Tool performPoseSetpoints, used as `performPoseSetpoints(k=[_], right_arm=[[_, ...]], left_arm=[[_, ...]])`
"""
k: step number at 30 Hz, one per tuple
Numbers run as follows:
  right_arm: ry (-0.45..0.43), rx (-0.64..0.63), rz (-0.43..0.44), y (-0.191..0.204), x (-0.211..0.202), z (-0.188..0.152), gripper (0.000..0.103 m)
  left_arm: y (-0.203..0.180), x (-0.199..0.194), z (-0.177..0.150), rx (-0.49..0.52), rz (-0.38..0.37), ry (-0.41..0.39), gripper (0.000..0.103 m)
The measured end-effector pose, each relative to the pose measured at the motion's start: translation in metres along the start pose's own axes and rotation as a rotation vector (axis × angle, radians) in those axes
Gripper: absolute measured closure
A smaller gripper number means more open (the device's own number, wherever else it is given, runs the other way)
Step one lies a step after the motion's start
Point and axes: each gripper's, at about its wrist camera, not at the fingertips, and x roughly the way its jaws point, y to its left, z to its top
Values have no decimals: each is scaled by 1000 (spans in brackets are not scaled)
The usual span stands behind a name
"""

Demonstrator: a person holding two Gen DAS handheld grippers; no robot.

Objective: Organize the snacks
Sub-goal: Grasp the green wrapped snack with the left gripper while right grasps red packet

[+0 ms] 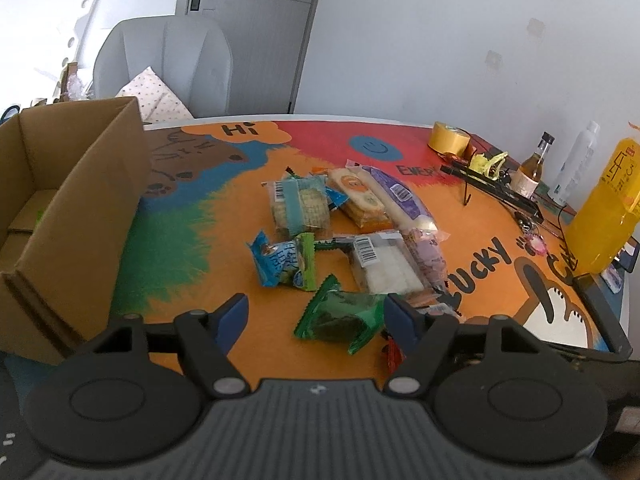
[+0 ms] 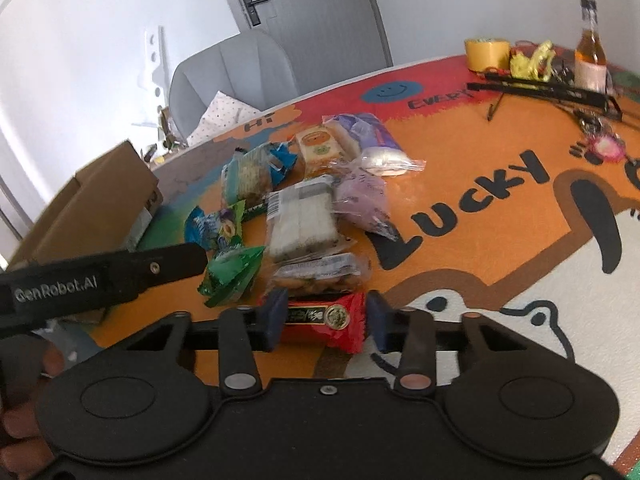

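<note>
The right tongs (image 2: 326, 322) sit closed against both ends of a red packet (image 2: 326, 318) at the worktop's (image 2: 500, 240) near edge. The hold is on crinkly wrapper, so the packet could slip out or twist on the lift. The left tongs (image 1: 316, 314) stand open, holding nothing, with a green packet (image 1: 340, 318) between the pads; closing there may pinch only its right end. The box (image 1: 68, 216) waits at the left edge. Readable: "Lucky", "Hi" and "Every" on the worktop, "GenRobot.AI" on the other gripper's finger.
</note>
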Motion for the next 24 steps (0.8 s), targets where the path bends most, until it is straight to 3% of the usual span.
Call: performPoseSetpoints(k=[6,9,16,21,24], right_arm=[[-9,-4,10,-4,-7,-2,81],[-8,1,2,-7,-10,-2,94],[-21,21,-5,-15,-18,-1,96],[-57,8,-78,-18,-24,3,95],[-59,-3,-114,-14,-25,5,81]], left_arm=[[-9,12,0,18,-12,18,28],[-15,20,-1,36,-12,27,28],[-20,36,-5,66,-10,37,28],[-17,42,-8,57,-26,63,30],[-18,43,-10,67,-18,55,38]])
